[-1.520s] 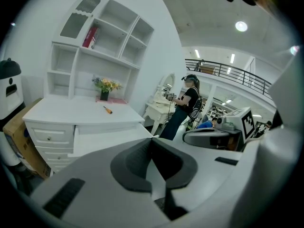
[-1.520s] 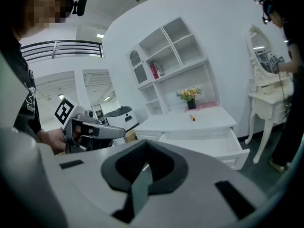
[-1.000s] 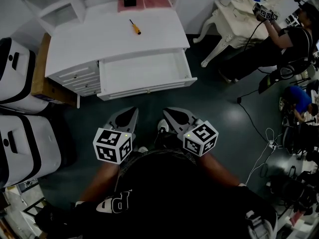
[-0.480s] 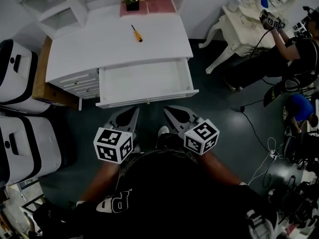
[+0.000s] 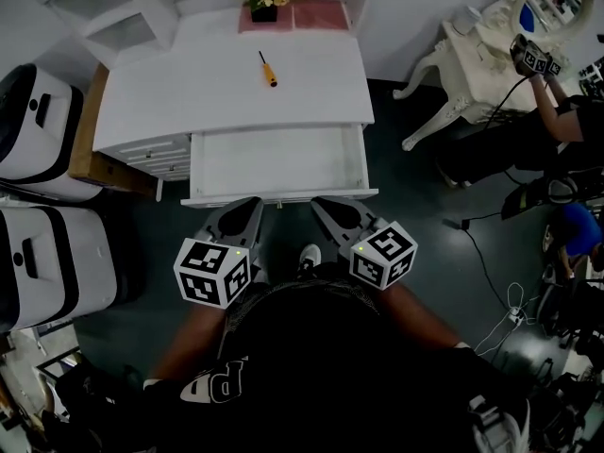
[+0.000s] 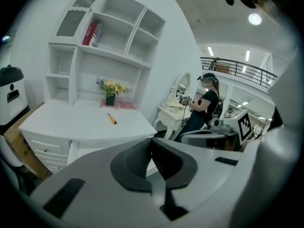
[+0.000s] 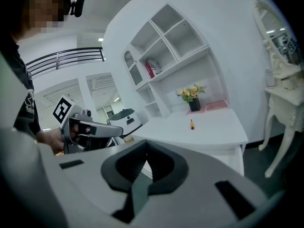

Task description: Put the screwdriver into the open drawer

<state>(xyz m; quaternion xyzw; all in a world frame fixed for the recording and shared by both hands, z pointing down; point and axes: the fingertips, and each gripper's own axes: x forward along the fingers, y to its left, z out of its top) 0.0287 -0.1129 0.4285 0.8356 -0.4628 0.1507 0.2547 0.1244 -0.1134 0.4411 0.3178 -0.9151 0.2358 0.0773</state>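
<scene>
Left gripper [image 5: 250, 206] and right gripper [image 5: 319, 206], jaws pressed together and empty, face the open drawer [image 5: 276, 161]. The orange-handled screwdriver [image 5: 267, 69] lies on the white desk [image 5: 226, 97]. The shirt lettering [image 5: 218, 381] is unreadable.

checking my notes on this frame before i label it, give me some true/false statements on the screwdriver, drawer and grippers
1. The screwdriver lies on the desk top. True.
2. The drawer is pushed shut. False: it stands pulled open.
3. The left gripper and the right gripper both have their jaws together with nothing between them. True.
4. The screwdriver is already in the drawer. False: it is on the desk top, beyond the drawer.
</scene>
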